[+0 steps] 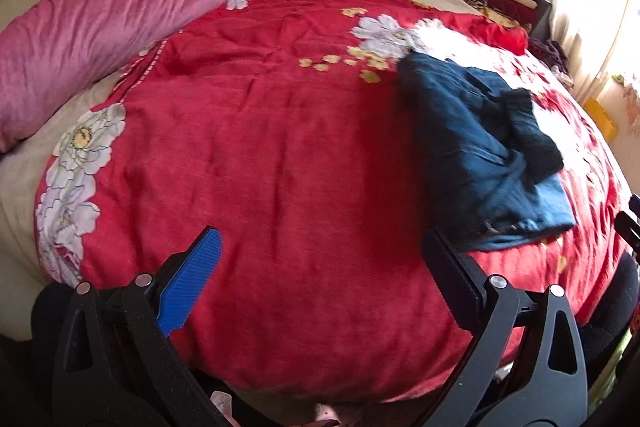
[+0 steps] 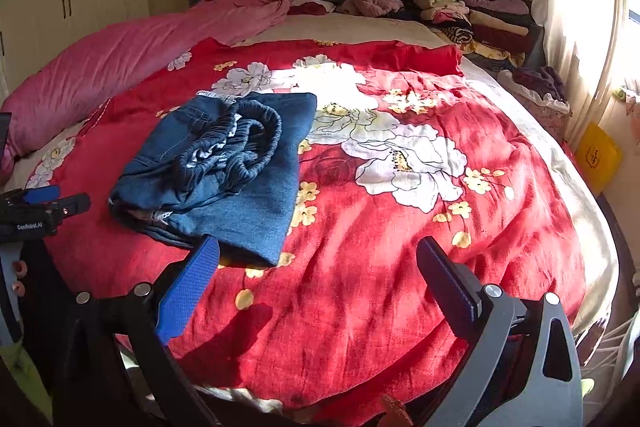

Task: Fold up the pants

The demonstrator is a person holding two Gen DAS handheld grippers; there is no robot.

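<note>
On the red quilt (image 2: 400, 267) the pants (image 2: 224, 171) lie folded, waistband up. I hold both claws, left (image 1: 320, 291) and right (image 2: 316, 291), spread and empty, clear of them.

Both wrist views look down the bed (image 1: 260, 147), sharing folded pants (image 2: 216, 179).

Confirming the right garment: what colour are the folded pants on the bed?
Dark blue denim pants, clearest in the right wrist view.

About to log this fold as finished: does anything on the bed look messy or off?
The jeans lie folded into a compact stack on the red floral bedspread, but the elastic waistband sits bunched and twisted on top rather than flat. Both the left gripper and right gripper have open, empty jaws.
</note>
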